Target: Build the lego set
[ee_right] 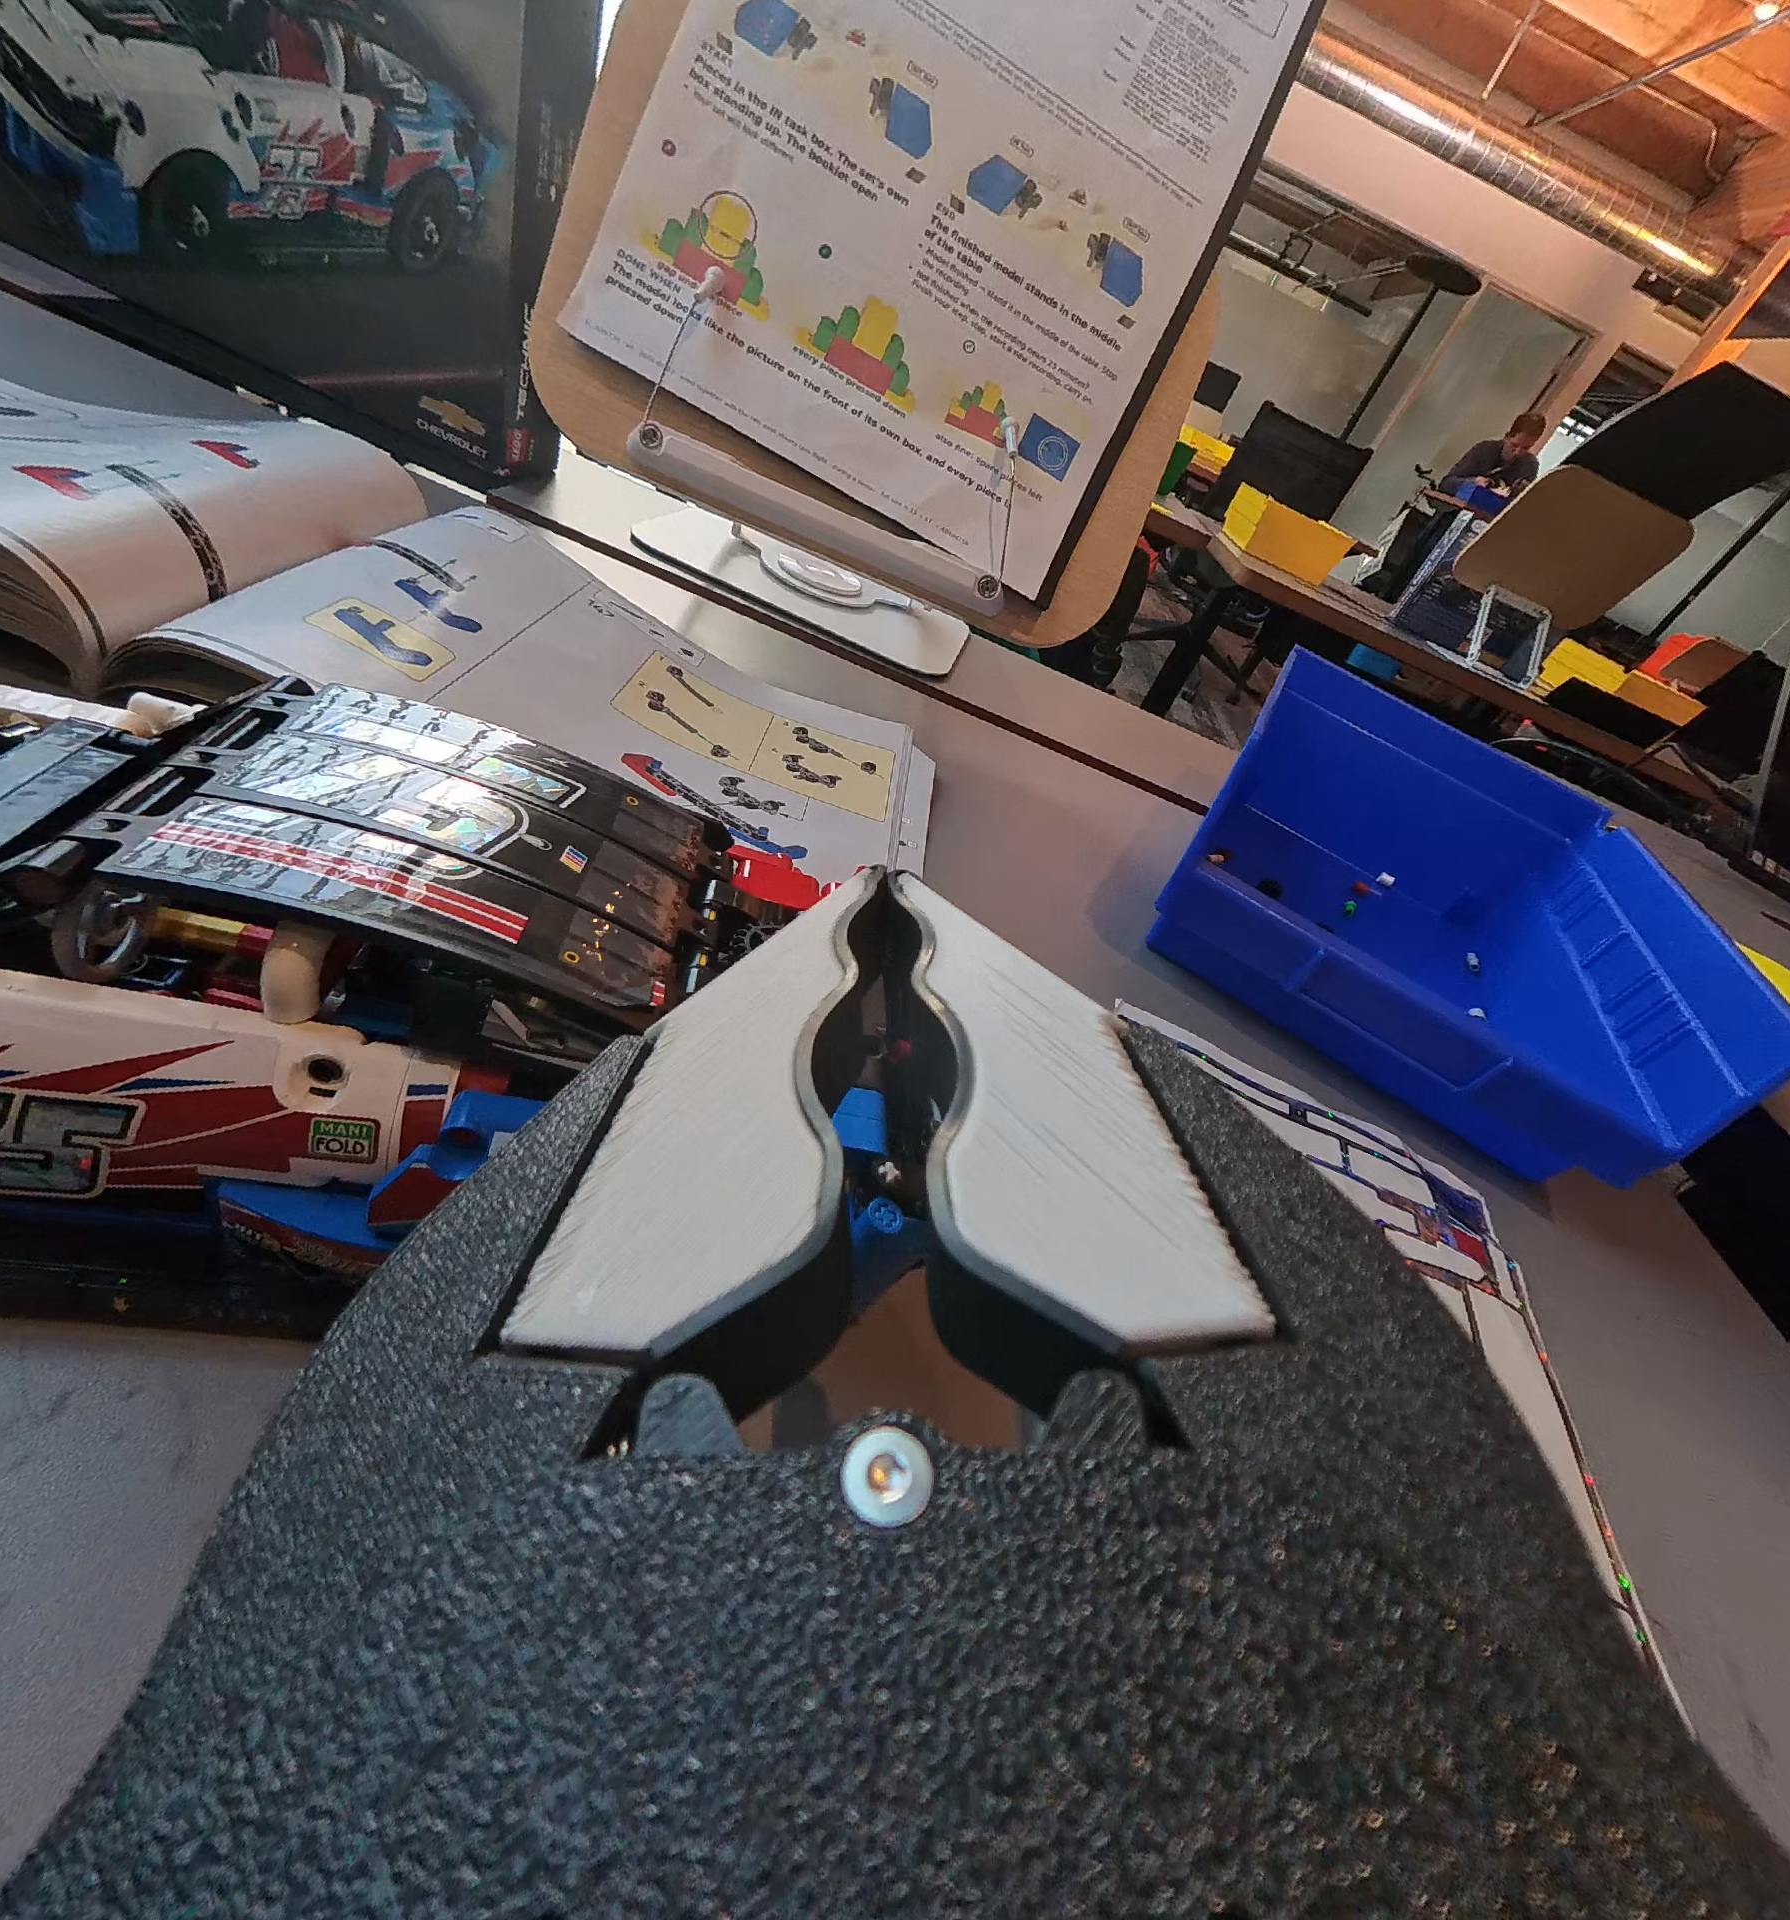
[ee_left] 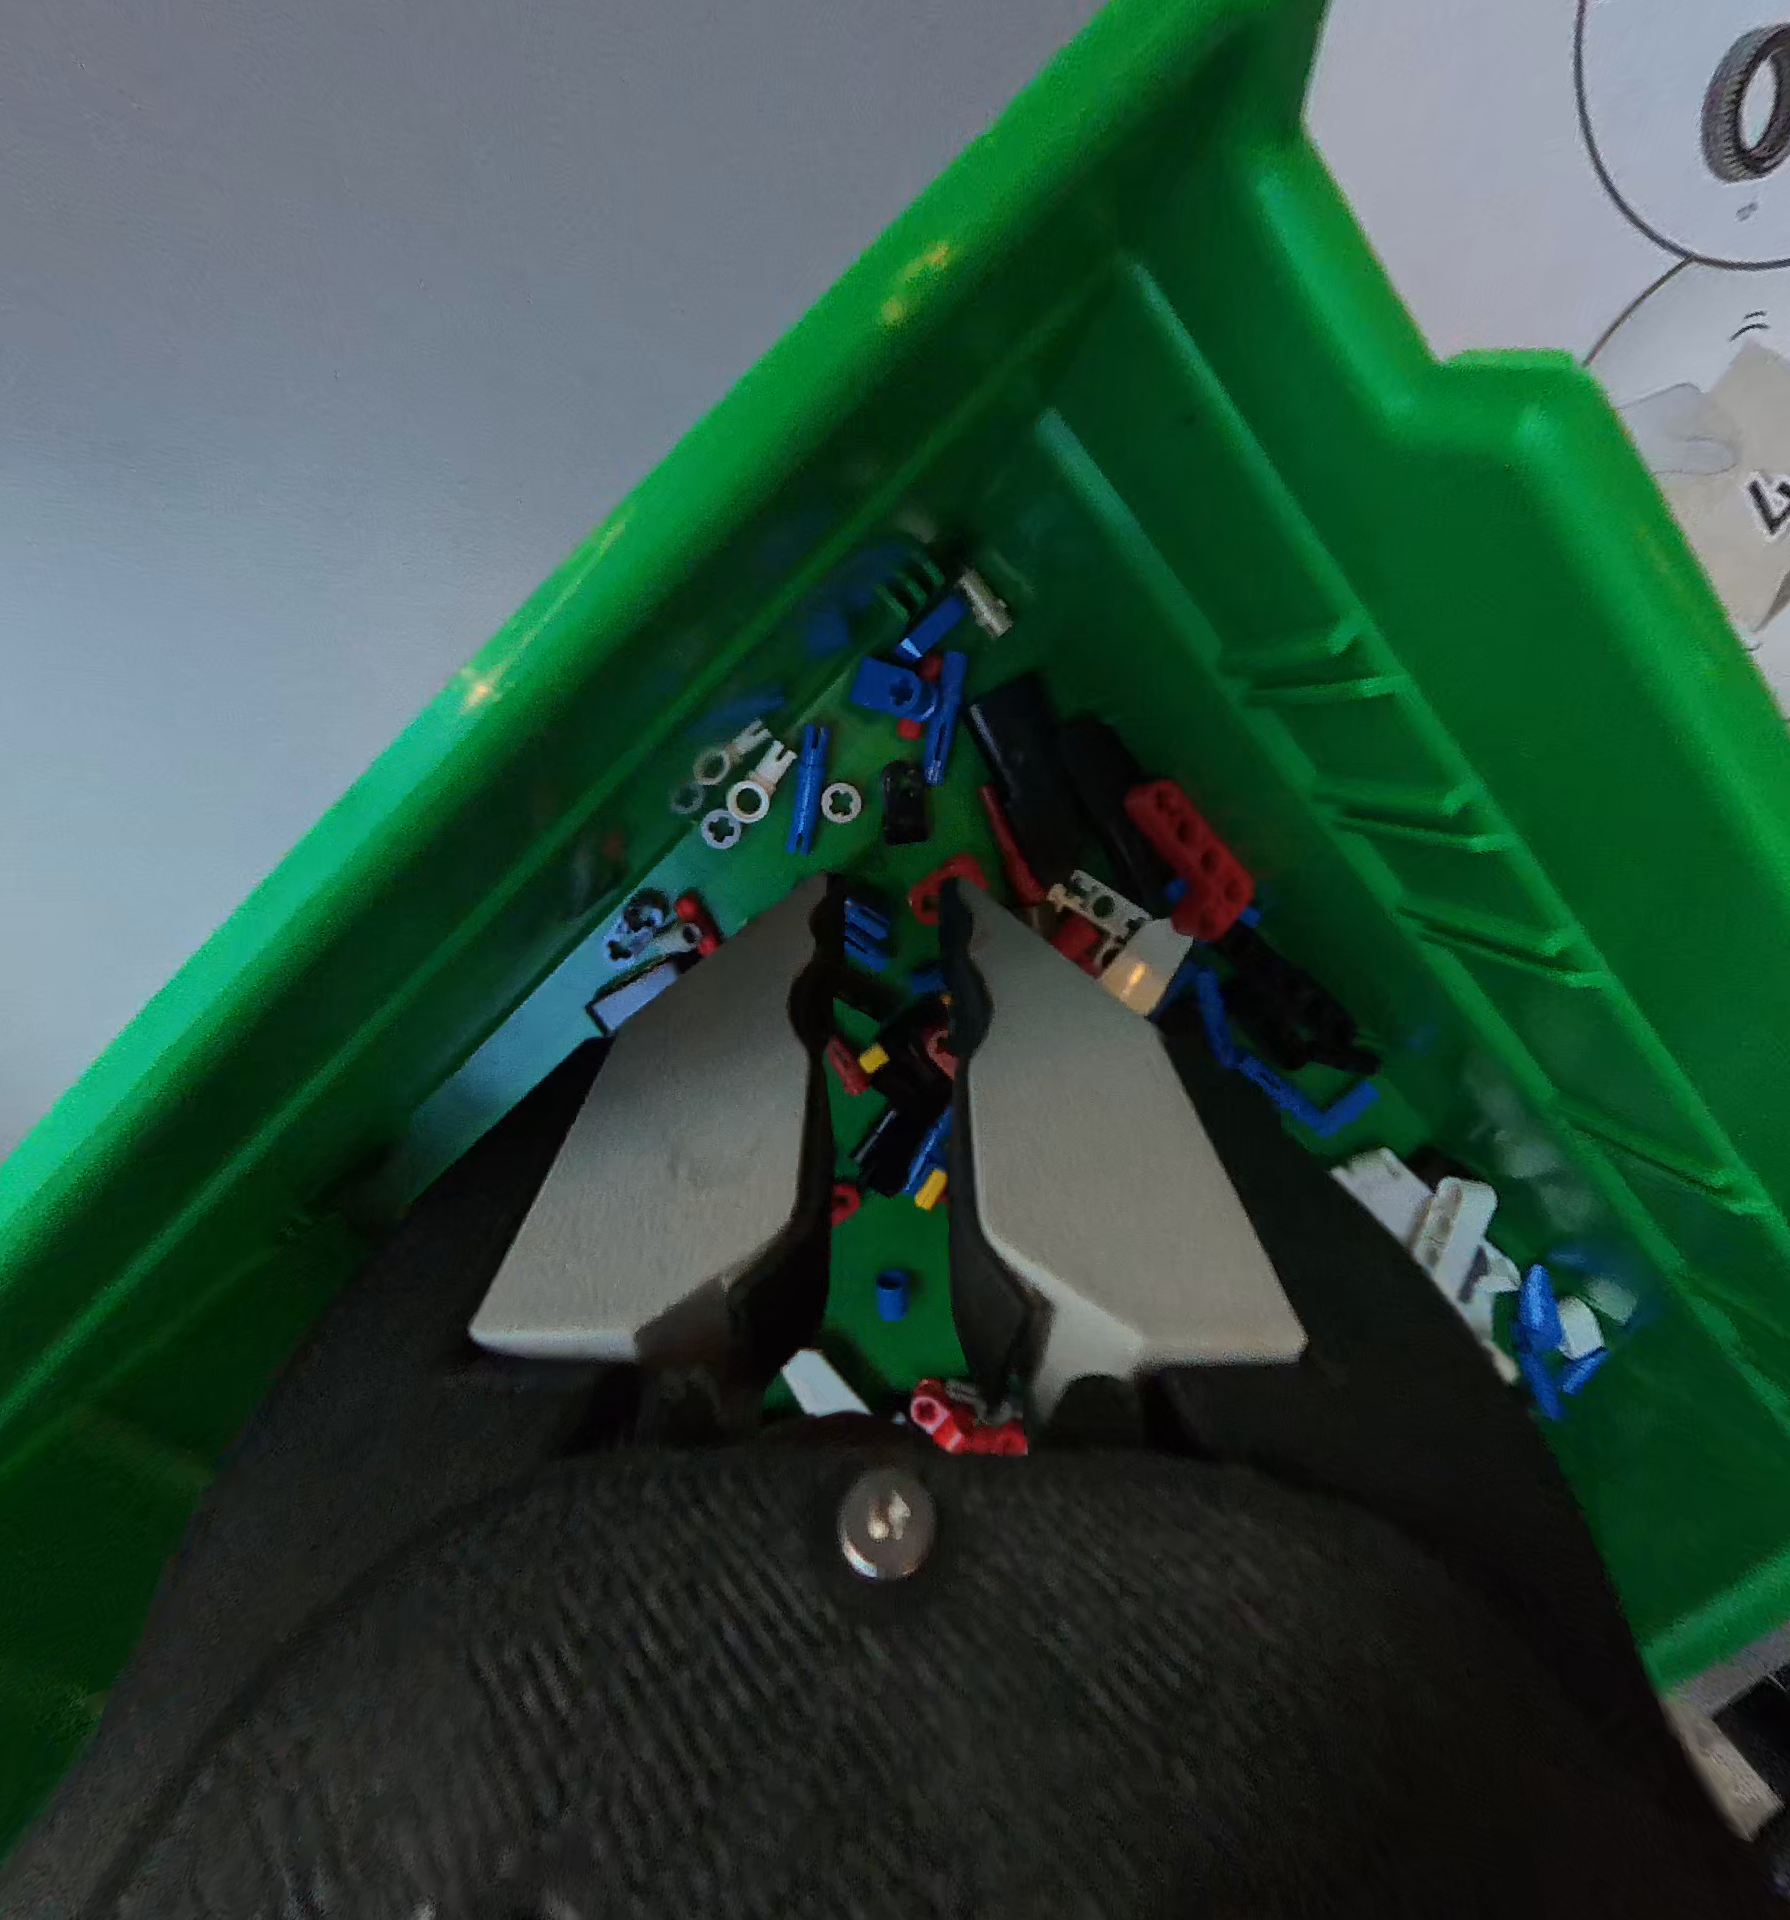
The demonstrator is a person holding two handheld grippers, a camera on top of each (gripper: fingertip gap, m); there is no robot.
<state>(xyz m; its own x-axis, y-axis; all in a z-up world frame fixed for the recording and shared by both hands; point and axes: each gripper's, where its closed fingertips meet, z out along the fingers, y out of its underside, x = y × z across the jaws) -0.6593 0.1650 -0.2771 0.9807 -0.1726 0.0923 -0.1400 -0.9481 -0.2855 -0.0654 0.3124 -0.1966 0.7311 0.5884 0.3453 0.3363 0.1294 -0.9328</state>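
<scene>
— Grey counter (ee_right: 1130, 790); where are the loose pieces?
— Inside the green bin (ee_left: 1234, 436), left tool (ee_left: 886, 904) spread over them, small blue pin (ee_left: 889, 1294) toward six o'clock.
— Right tool (ee_right: 886, 883)?
— Pressed together, empty, race car model (ee_right: 278, 935) at nine o'clock.

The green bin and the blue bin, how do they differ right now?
The green bin holds a dense scatter of small pieces; the blue bin holds only a few. The left gripper is open inside the green bin; no gripper is in the blue bin, which sits apart from the shut right gripper. Both are open-topped plastic bins with ribbed walls.
</scene>
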